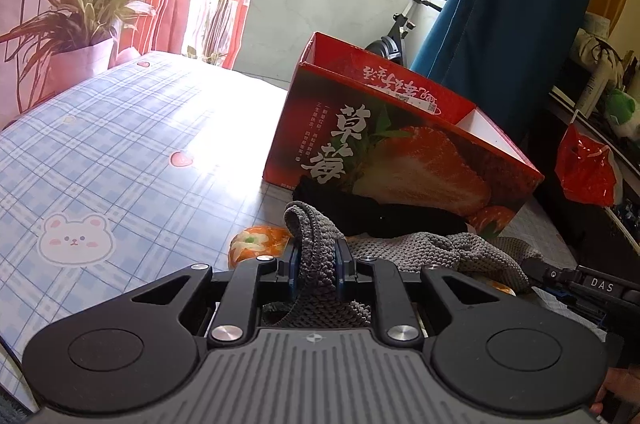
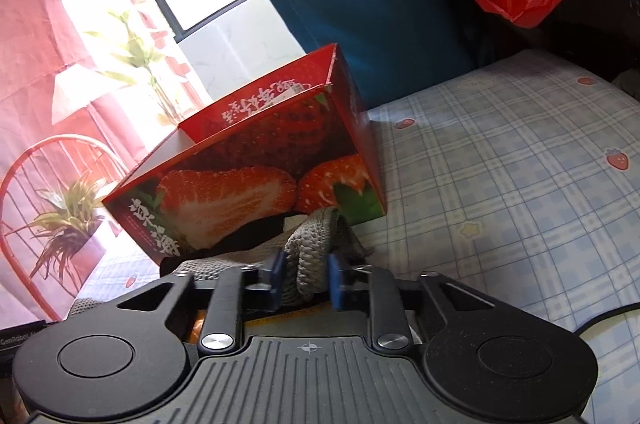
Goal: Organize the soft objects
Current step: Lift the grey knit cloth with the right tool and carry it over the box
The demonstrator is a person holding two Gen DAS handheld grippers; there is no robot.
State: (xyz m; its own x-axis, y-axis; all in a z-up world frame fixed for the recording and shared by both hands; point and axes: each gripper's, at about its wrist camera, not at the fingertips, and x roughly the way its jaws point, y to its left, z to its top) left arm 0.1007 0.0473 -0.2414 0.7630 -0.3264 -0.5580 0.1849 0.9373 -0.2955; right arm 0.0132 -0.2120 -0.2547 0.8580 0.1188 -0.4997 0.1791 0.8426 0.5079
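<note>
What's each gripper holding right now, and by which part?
Both grip the grey knit cloth: left gripper pinches a folded strip at one end, right gripper a folded loop of it, near the strawberry box.

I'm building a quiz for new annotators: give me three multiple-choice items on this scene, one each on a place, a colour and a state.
1. Where does the strawberry box stand?
A. on the checked cloth
B. on a chair
C. on the floor

2. What colour is the knitted cloth?
A. yellow
B. grey
C. white

3. How is the left gripper?
A. wide open
B. shut on nothing
C. shut on the knitted cloth

Key: 1 A, the checked cloth lies under it; 2 B, grey knit; 3 C, its pads squeeze a fold.
</note>
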